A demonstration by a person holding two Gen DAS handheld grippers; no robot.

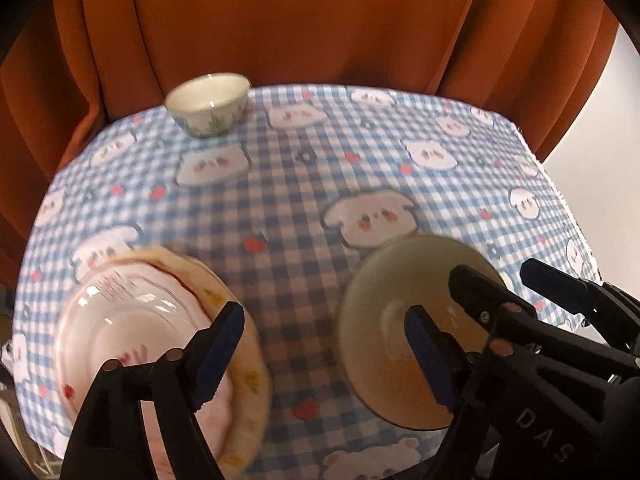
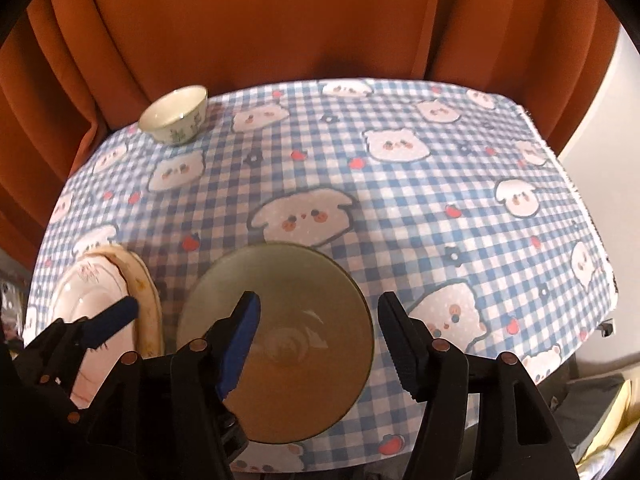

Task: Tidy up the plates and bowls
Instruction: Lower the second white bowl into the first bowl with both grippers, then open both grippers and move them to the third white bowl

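Observation:
A brownish glass bowl [image 2: 280,340] stands near the table's front edge; it also shows in the left wrist view [image 1: 404,320]. My right gripper [image 2: 320,332] is open, its jaws either side of the bowl's right part without closing on it. A clear glass bowl [image 1: 128,320] sits on a pink plate [image 1: 224,408] stacked on a cream plate [image 1: 252,376] at the front left. My left gripper [image 1: 324,344] is open and empty between the stack and the brown bowl. A small white bowl with green print [image 1: 208,104] stands at the far left; it also shows in the right wrist view [image 2: 176,114].
The table wears a blue checked cloth with cartoon animals [image 1: 320,184]. Orange curtains [image 1: 300,20] hang right behind the table's far edge. A white wall [image 2: 600,152] shows at the right.

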